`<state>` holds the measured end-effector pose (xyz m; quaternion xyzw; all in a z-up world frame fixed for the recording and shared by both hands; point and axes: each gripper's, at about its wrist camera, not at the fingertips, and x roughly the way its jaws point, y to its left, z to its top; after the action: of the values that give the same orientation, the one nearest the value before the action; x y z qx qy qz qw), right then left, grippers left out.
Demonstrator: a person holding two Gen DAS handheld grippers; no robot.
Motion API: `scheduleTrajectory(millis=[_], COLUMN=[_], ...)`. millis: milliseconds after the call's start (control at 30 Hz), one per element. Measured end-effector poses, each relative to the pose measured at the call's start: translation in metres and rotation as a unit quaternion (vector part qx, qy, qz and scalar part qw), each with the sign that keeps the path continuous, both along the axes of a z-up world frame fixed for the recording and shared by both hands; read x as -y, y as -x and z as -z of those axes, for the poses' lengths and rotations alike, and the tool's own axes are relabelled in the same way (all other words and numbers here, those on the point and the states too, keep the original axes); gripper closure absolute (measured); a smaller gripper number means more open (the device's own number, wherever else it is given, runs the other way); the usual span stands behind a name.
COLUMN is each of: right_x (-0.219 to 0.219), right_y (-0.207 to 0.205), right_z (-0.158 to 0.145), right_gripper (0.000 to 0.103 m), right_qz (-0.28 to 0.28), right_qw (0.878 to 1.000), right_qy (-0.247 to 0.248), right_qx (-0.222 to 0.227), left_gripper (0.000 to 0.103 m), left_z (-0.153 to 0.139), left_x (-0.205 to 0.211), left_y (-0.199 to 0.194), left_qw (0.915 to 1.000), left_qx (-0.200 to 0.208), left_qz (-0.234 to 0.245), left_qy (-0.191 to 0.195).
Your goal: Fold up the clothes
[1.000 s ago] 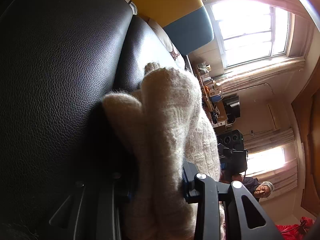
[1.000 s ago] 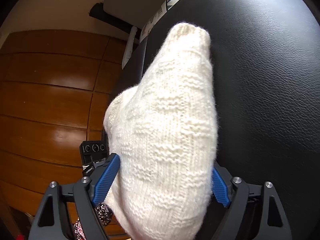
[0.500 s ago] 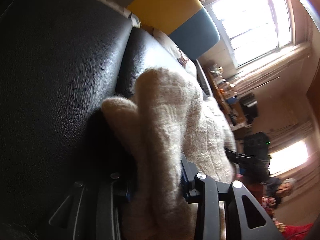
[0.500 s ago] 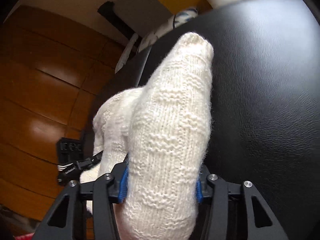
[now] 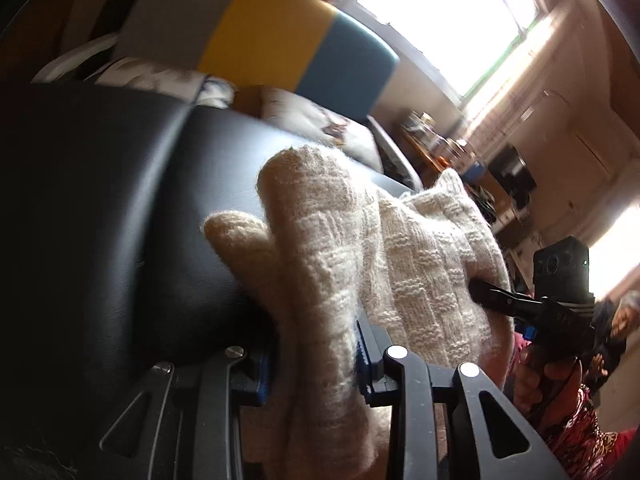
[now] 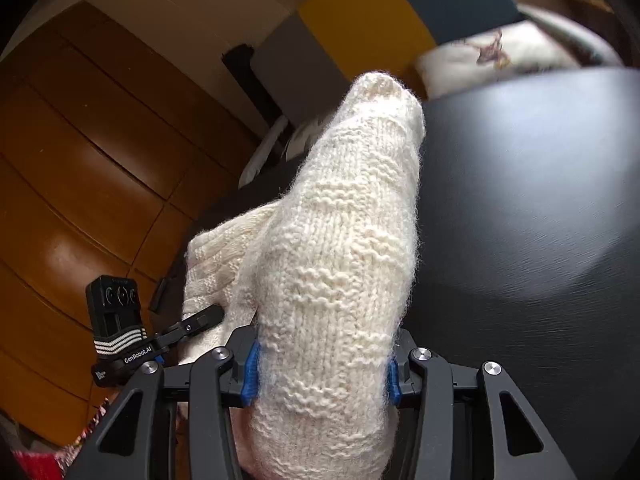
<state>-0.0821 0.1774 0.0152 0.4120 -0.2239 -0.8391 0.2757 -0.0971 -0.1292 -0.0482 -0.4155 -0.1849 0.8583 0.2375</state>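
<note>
While the left gripper (image 5: 316,364) pinches a bunched fold of the cream knitted garment (image 5: 360,264) between its blue pads, the cloth rises past the fingertips in a rounded hump over the black leather cushion (image 5: 100,200); to the left of that hump the leather lies bare and dark, with a seam running up it (plenty of open surface on that side); beyond the cushion's far edge sit a patterned pillow (image 5: 316,120) and a yellow and blue panel (image 5: 296,48), with a bright window (image 5: 452,20) above. Further right in the left wrist view, the knit stretches across to the other gripper, whose black finger presses into the cloth's right edge; a hand (image 5: 536,376) grips its handle.

From the right wrist view, wooden panelling (image 6: 80,200) fills the left side, and the left tool shows low there, its finger touching the knit; the right gripper (image 6: 322,368) is clamped on a thick roll of the same garment, which stands up between the jaws to a blunt tip; right of it the black cushion is bare out to its rounded edge.
</note>
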Motion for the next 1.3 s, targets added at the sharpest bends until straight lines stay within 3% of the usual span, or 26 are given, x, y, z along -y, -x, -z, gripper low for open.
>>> scheduleTrajectory(millis=[200, 367, 767, 933, 1300], right_x=[-0.081, -0.143, -0.287, -0.349, -0.393], right_y=[-0.027, -0.040, -0.060, -0.068, -0.046], right_z=[-0.011, -0.012, 0.000, 0.010, 0.037], right_gripper=[0.056, 0.056, 0.056, 0.056, 0.056], right_qz=[0.059, 0.125, 0.258, 0.292, 0.348], right_qw=[0.998, 0.992, 0.966, 0.956, 0.936], right_qy=[0.014, 0.021, 0.005, 0.009, 0.040], right_qx=[-0.013, -0.014, -0.012, -0.003, 0.035], left_gripper=[0.072, 0.072, 0.072, 0.072, 0.074], left_z=[-0.031, -0.053, -0.060, -0.054, -0.025], left_x=[-0.081, -0.175, -0.369, -0.420, -0.494], left_y=[0.019, 0.028, 0.045, 0.049, 0.071], left_qw=[0.9979, 0.9882, 0.9683, 0.9631, 0.9558], left_qx=[-0.030, -0.073, -0.098, -0.092, -0.084], left_qz=[0.045, 0.102, 0.189, 0.207, 0.213], left_qy=[0.036, 0.089, 0.130, 0.145, 0.184])
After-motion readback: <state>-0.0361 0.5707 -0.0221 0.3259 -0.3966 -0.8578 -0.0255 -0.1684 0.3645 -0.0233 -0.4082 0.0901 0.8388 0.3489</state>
